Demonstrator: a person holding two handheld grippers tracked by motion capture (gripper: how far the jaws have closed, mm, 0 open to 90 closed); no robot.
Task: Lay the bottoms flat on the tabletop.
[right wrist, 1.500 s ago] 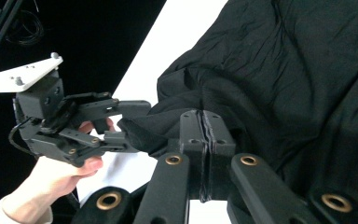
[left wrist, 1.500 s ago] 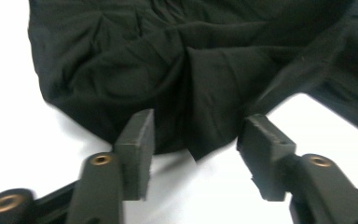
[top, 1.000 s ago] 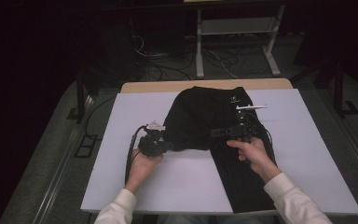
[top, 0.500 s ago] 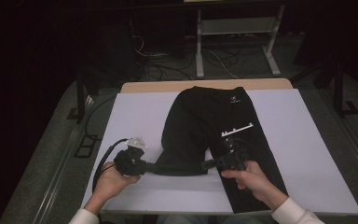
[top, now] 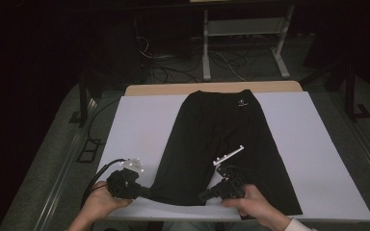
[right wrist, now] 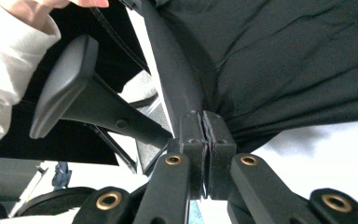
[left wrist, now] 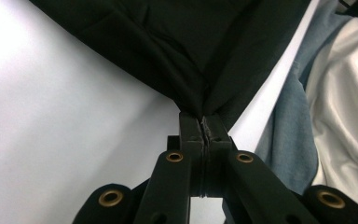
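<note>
Black trousers [top: 221,130] lie on the white table [top: 139,125], waistband at the far side, both legs running toward the near edge. My left gripper [top: 147,192] is shut on the left corner of the left leg's hem, near the table's front edge. The left gripper view shows the black cloth [left wrist: 191,56] pinched between the closed pads, at the left gripper's tips [left wrist: 204,122]. My right gripper [top: 207,195] is shut on the same hem's right corner. In the right gripper view, cloth [right wrist: 284,60] bunches into the right gripper's closed tips [right wrist: 204,119].
A wooden board edge [top: 173,89] shows behind the white top. A metal stand [top: 241,43] and cables [top: 164,62] sit on the floor beyond. Below the front edge are a chair base [right wrist: 74,93] and the person's jeans [left wrist: 284,130].
Both hands have drawn back toward the near edge, the left one also going left. The trouser leg they hold has come out long and flat from the bunched middle.
</note>
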